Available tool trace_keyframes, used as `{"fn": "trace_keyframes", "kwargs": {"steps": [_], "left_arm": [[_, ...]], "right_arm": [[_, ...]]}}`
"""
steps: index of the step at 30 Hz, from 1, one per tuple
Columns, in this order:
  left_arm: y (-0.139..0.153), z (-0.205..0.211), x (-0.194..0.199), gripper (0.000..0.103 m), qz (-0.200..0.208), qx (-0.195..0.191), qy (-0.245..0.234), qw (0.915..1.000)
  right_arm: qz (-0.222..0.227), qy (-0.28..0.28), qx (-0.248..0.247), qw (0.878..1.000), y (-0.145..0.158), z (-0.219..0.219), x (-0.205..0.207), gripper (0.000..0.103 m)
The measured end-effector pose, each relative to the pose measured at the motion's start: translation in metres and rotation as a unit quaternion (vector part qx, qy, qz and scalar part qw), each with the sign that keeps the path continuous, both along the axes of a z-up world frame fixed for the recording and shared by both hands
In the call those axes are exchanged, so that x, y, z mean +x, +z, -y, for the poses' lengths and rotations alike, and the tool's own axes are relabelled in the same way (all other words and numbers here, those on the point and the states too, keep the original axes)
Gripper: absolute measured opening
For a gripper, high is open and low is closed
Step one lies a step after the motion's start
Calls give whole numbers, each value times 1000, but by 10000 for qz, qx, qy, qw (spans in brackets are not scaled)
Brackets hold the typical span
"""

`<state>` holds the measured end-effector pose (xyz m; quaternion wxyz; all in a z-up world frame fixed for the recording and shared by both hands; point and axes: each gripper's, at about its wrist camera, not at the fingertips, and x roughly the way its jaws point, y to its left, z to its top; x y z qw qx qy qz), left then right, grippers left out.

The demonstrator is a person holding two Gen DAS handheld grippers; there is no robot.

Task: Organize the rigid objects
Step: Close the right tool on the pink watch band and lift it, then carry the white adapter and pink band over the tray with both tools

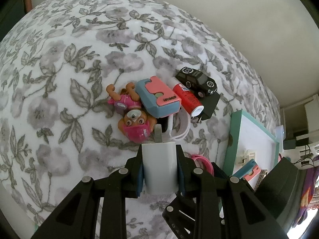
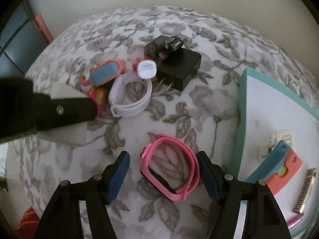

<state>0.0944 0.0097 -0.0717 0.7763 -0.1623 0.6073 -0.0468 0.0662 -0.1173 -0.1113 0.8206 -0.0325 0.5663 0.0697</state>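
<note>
Both wrist views look steeply down, sharing the toy pile (image 1: 159, 99).

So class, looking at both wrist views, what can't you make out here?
- Left view: most of the pink watch band is hidden behind the left gripper.
- Right view: the dog figure is blurred and covered by the left gripper.
- Right view: the tray is cut off at the edge.

Grey floral blanket (image 1: 59, 75); pale wall (image 1: 219, 10) behind.

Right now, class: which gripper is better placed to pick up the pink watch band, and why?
Right. The right gripper is open with the pink watch band between its fingers on the floral blanket. The left gripper is shut on a white charger.
</note>
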Motion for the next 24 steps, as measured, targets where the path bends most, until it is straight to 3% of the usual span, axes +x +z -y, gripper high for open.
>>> {"fn": "trace_keyframes", "kwargs": {"steps": [7,17,24], "left_arm": [[-6,-1,1,29,-96,34,18,9999],[1,-1,-1,29,30,9,88,10000],[26,2,-4,29,423,-59,50,9991]], "right_arm": [[13,-48,-102,9999,0,-3,-7,58],[29,-178,14,9998,7,8,-8,57],[460,-554,437,9964,43,31,-14,57]]}}
